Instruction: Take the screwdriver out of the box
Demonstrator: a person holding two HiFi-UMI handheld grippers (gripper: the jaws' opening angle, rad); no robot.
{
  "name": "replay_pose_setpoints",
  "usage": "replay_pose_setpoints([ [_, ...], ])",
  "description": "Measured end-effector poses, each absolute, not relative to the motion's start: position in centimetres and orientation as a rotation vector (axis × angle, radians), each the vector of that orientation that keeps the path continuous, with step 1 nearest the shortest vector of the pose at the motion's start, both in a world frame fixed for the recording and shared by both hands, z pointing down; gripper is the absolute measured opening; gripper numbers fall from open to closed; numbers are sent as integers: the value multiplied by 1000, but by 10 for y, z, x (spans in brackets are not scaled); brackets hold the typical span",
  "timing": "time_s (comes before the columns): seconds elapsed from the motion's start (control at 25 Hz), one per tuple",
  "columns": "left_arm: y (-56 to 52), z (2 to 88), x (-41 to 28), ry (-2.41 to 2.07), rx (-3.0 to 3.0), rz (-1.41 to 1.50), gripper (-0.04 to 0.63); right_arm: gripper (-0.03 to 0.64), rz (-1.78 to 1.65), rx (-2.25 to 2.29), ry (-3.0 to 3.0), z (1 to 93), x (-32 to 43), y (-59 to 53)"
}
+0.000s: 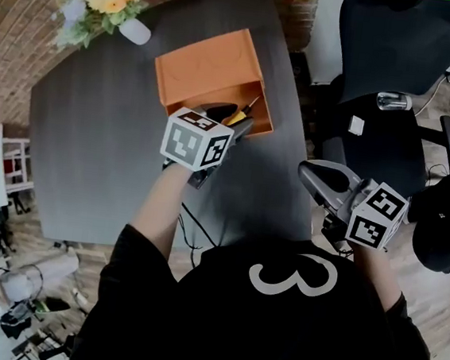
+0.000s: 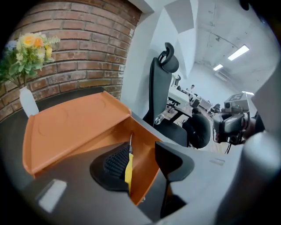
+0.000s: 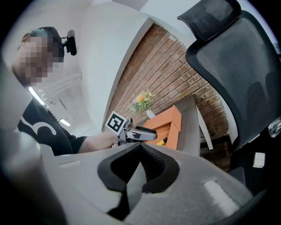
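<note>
Left hand-held gripper (image 2: 140, 160): jaws wide, gripping nothing — one jaw inside the open orange cardboard box (image 2: 70, 123) on the dark grey bench (image 1: 93, 137).
Yellow-handled screwdriver (image 2: 128, 167): in the box, between these jaws, just beside that inner jaw.
Right hand-held gripper (image 3: 139, 167): jaws together, empty — well apart from the box.

Box (image 2: 144, 161) wall close beside screwdriver (image 2: 128, 169)

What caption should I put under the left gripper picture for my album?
Open left gripper straddling the yellow-handled screwdriver inside the orange box.

dark table (image 1: 108, 147) by a brick wall (image 2: 74, 52), black office chair (image 1: 399, 42), flower vase (image 1: 134, 31), ceiling strip lights (image 2: 239, 52)
</note>
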State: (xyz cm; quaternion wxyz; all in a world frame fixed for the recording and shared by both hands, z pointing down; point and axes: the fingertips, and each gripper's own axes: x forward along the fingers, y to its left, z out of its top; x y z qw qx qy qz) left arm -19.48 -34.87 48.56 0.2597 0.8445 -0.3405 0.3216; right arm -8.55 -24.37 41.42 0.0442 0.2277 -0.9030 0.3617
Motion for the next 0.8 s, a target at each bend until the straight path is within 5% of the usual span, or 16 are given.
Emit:
replay_pose_setpoints([
  [0.6,-358,550,-201,-860,2177,1134,164,2,1142,784,-2747,426,-91,-242],
  [0.8,-363,553,-205,-871,2169,1150,104,2,1147,828,-2750,427,-88,-242],
])
